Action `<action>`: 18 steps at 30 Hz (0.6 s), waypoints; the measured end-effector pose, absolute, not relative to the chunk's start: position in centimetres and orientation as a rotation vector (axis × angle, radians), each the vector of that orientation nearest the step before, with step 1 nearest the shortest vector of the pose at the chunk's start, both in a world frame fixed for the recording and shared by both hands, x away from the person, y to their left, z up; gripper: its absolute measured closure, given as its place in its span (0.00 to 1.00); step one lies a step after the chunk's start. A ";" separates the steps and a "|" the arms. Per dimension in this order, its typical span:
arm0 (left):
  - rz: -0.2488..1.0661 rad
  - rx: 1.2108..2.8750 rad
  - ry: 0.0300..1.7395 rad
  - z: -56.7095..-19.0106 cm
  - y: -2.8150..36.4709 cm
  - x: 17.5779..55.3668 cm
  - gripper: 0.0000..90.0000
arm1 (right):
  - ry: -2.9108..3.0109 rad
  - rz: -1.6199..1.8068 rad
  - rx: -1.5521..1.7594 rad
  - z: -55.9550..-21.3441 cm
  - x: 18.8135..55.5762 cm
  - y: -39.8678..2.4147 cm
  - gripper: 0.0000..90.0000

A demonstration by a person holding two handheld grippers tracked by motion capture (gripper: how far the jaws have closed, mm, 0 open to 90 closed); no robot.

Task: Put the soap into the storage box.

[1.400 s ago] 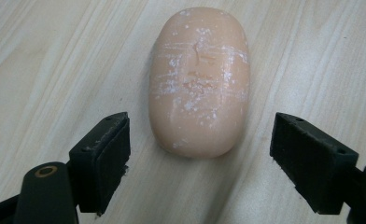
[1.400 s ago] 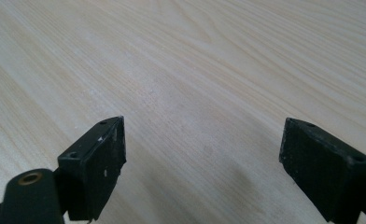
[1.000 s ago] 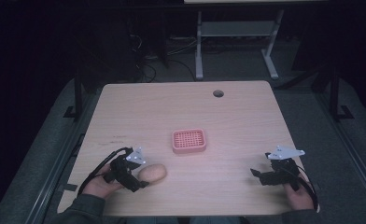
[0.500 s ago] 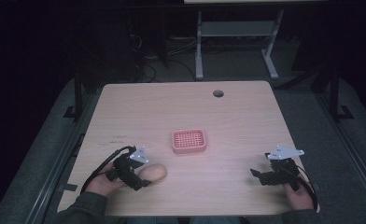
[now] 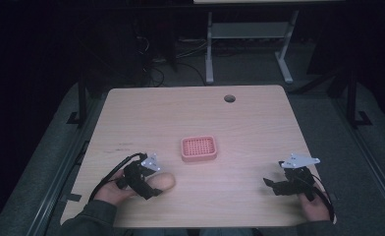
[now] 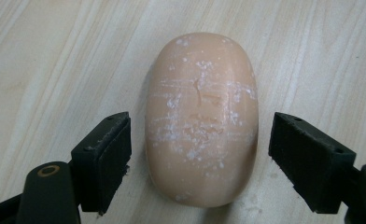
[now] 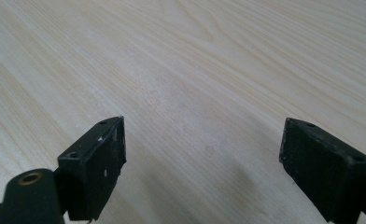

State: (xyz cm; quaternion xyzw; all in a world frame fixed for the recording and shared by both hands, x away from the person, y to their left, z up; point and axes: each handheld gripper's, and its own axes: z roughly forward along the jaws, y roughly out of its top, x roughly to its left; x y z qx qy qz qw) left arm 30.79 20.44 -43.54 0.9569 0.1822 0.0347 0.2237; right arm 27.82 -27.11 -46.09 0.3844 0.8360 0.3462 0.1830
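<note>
While the left gripper (image 6: 197, 154) has just been closing around the peach oval soap bar (image 6: 201, 116), pads not yet touching, next comes a firm squeeze; the right gripper (image 7: 209, 163) sits open on the pale wooden table (image 5: 259, 123).

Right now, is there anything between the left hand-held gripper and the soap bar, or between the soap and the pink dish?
Nothing visible. The left hand-held gripper straddles the soap bar, its jaws just closing, not touching. Bare table lies between soap and pink dish.

A dim lab or workshop: a bare wooden counter (image 5: 259, 123) with a cable hole (image 5: 229, 98), loose cables (image 5: 151, 73) on the floor (image 5: 249, 69) behind, and a metal stand (image 5: 249, 34).
</note>
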 end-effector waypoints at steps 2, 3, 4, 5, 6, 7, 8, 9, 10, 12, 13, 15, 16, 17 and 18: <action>0.099 2.648 0.499 -43.6 20.3 30.9 0.24 | 2.358 0.976 1.083 -46.1 27.8 -27.1 0.16; 0.096 2.647 0.502 -43.6 20.2 30.9 0.24 | 2.358 0.976 1.082 -46.1 27.8 -27.1 0.16; 0.099 2.652 0.492 -43.6 20.1 30.9 0.24 | 2.358 0.977 1.083 -46.1 27.8 -27.1 0.16; 0.094 2.655 0.500 -43.7 19.9 30.9 0.25 | 2.358 0.976 1.083 -46.1 27.8 -27.1 0.16; 0.094 2.655 0.500 -43.7 19.9 30.9 0.25 | 2.358 0.976 1.083 -46.1 27.8 -27.1 0.16; 0.095 2.659 0.499 -43.7 19.8 31.0 0.25 | 2.358 0.978 1.083 -46.1 27.8 -27.1 0.16; 0.093 2.668 0.497 -43.7 19.7 31.0 0.25 | 2.358 0.978 1.084 -46.1 27.8 -27.1 0.16; 0.093 2.668 0.497 -43.7 19.7 31.0 0.26 | 2.358 0.978 1.084 -46.1 27.8 -27.1 0.16; 0.094 2.663 0.500 -43.8 19.6 31.0 0.26 | 2.359 0.977 1.084 -46.1 27.8 -27.1 0.16; 0.089 2.667 0.497 -43.7 19.4 31.1 0.26 | 2.359 0.977 1.083 -46.1 27.8 -27.1 0.16; 0.088 2.668 0.496 -43.7 19.4 31.1 0.26 | 2.358 0.977 1.083 -46.1 27.8 -27.1 0.16; 0.085 2.674 0.499 -43.8 19.2 31.2 0.27 | 2.359 0.977 1.083 -46.1 27.8 -27.1 0.16; 0.083 2.670 0.502 -43.9 19.1 31.2 0.27 | 2.359 0.977 1.082 -46.1 27.8 -27.1 0.16; 0.076 2.684 0.494 -44.0 19.1 31.3 0.29 | 2.358 0.979 1.085 -46.1 27.8 -27.1 0.16; 0.076 2.684 0.494 -44.0 19.1 31.3 0.29 | 2.358 0.979 1.085 -46.1 27.8 -27.1 0.16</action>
